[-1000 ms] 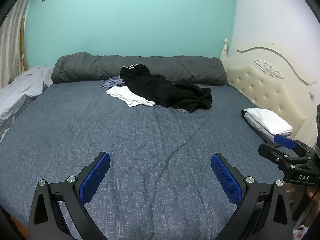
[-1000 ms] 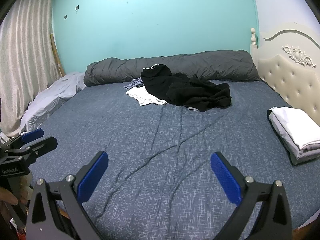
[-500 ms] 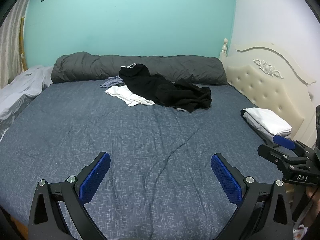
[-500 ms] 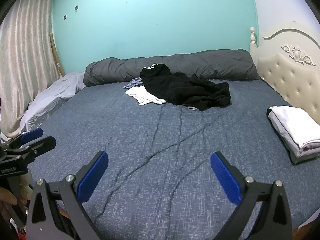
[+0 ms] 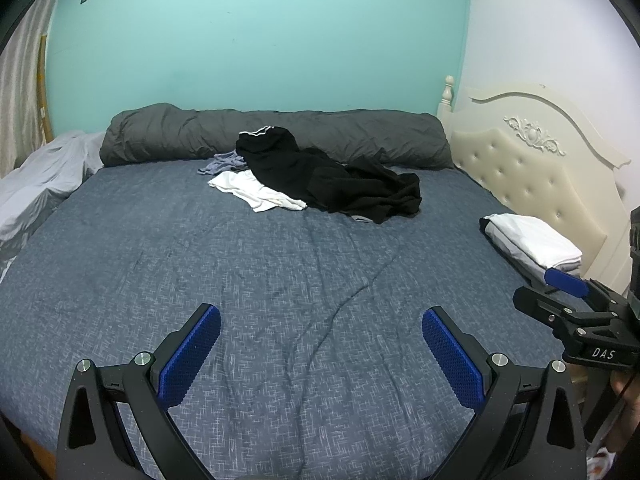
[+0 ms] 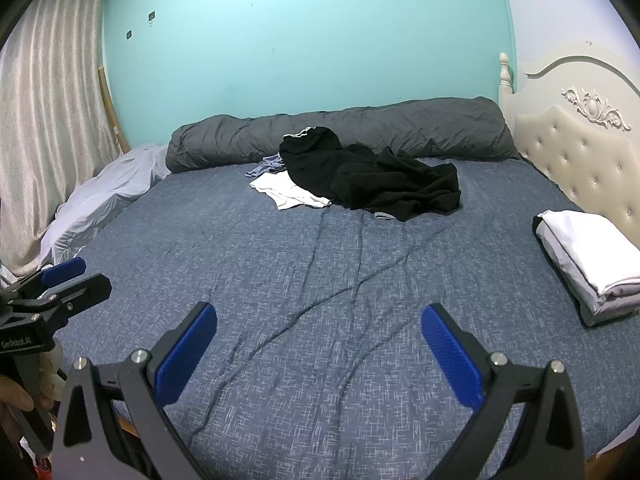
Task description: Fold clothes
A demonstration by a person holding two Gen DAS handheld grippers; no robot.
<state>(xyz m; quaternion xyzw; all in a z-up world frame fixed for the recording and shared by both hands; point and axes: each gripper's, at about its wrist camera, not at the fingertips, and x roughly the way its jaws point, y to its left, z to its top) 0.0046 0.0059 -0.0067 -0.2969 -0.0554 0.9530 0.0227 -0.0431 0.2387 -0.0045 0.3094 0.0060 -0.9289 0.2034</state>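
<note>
A crumpled black garment [image 5: 332, 178] [image 6: 372, 176] lies in a heap at the far side of the blue bed [image 5: 200, 264] [image 6: 224, 248]. Under its left edge lie a white garment [image 5: 252, 192] [image 6: 286, 192] and a small grey-blue one [image 5: 222, 162] [image 6: 268, 166]. A folded stack with a white top [image 5: 532, 240] [image 6: 580, 252] sits at the bed's right edge by the headboard. My left gripper [image 5: 320, 354] hovers open over the near bedsheet, holding nothing. My right gripper [image 6: 318, 354] is open and empty too, well short of the pile.
A rolled dark grey duvet [image 5: 276, 136] [image 6: 340, 132] runs along the far edge under the teal wall. A cream tufted headboard [image 5: 536, 176] [image 6: 580, 160] bounds the right side. Pale grey bedding [image 6: 96, 204] and a curtain [image 6: 44, 120] are at left.
Both views have shifted only slightly; the clothes pile and folded stack sit where they were. Both grippers stay open and empty.
</note>
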